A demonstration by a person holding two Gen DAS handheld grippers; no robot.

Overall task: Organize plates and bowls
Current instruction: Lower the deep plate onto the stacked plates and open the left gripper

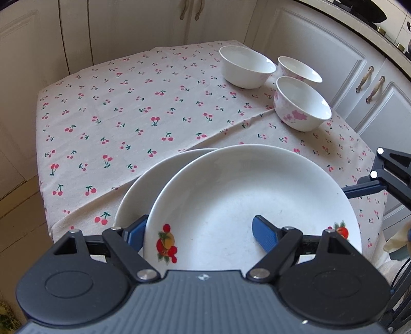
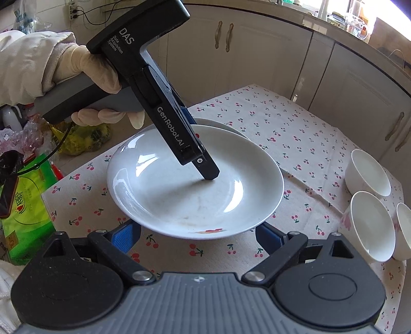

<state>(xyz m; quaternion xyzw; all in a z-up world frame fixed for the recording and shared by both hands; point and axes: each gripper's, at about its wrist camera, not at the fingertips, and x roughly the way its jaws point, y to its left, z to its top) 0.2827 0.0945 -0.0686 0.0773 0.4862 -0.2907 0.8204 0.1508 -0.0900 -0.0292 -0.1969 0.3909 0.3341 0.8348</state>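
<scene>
The left gripper [image 1: 197,231] is pinching the top plate's [image 1: 246,200] rim over the lower plate [image 1: 143,190]; the right gripper [image 2: 197,237] is waiting spread; next, I judge, comes lowering it squarely.

A home kitchen: cream cabinet doors [image 2: 259,54] with curved brass handles [image 1: 373,88] wrap round a small table under a cherry-print cloth [image 1: 123,113]. White bowls [image 1: 303,102] sit at the table's far right corner. What may be a dark stove [image 1: 370,12] tops the counter.
</scene>
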